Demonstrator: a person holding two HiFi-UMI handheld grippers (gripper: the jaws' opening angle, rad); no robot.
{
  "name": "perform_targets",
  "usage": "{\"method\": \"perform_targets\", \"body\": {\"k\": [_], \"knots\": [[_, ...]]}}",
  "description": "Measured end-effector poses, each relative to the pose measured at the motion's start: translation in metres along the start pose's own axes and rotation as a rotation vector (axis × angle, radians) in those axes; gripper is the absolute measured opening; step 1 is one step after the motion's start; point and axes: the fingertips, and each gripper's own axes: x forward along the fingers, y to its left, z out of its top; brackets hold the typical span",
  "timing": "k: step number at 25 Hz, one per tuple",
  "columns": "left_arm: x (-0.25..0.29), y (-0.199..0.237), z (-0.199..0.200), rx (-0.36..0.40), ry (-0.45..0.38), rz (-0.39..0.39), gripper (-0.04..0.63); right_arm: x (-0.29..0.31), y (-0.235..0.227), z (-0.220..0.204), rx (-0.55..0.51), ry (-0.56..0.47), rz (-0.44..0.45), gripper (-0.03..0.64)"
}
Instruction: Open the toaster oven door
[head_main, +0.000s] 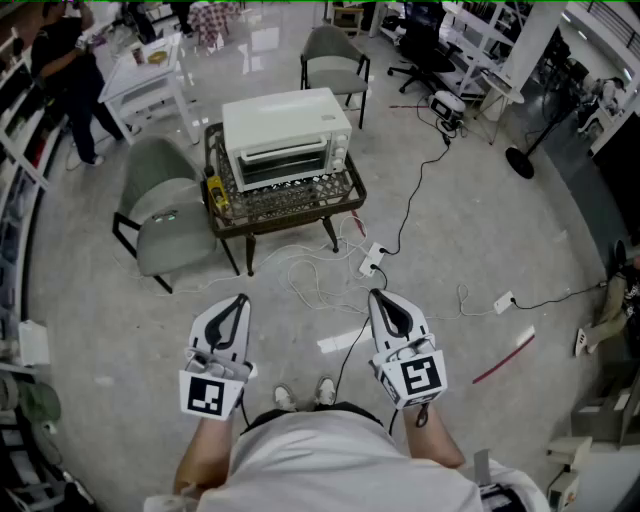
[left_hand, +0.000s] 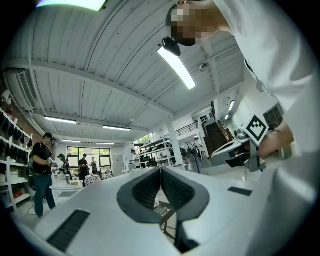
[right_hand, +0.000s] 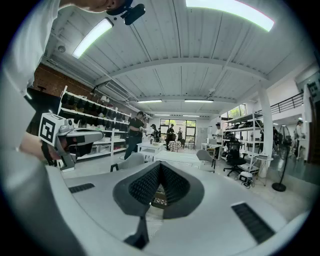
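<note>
Glossy grey floor (head_main: 480, 260), green armchair (head_main: 165, 215), ribbed white ceiling (right_hand: 190, 55).

White shirt (head_main: 340, 455), white grippers (head_main: 240, 300) (head_main: 377, 295) with black ribbed jaws.

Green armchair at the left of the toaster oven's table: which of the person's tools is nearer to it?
Left. The left tool hangs just right of the armchair and closer to the person. The right tool hangs farther right, on the person's other side.

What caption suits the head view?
Both shut, the left gripper and right gripper face the closed toaster oven on its table.
</note>
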Motion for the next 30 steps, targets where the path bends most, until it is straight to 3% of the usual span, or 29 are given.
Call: {"method": "perform_targets", "body": {"k": [8,14,18,25,30], "knots": [[0.005,-0.009,-0.002,-0.008,0.013,0.018,0.023,-0.006,-0.017,-0.006,0.074,-0.029,0.028,0.021],[0.003,-0.021,-0.020,0.041,0.056,0.041,0.023,-0.001,-0.035,-0.029,0.072,-0.025,0.064,0.021],[0.014,-0.008,-0.040,0.005,0.087,0.061,0.023,0.022,-0.035,-0.036,0.091,0.007,0.091,0.021],[0.070,0.052,-0.084,-0.046,0.084,0.028,0.023,0.107,-0.038,-0.034,0.083,0.039,0.085,0.021],[0.124,0.123,-0.087,-0.048,0.063,-0.023,0.023,0.184,-0.041,0.006,0.081,0.014,0.050,0.021]]}}
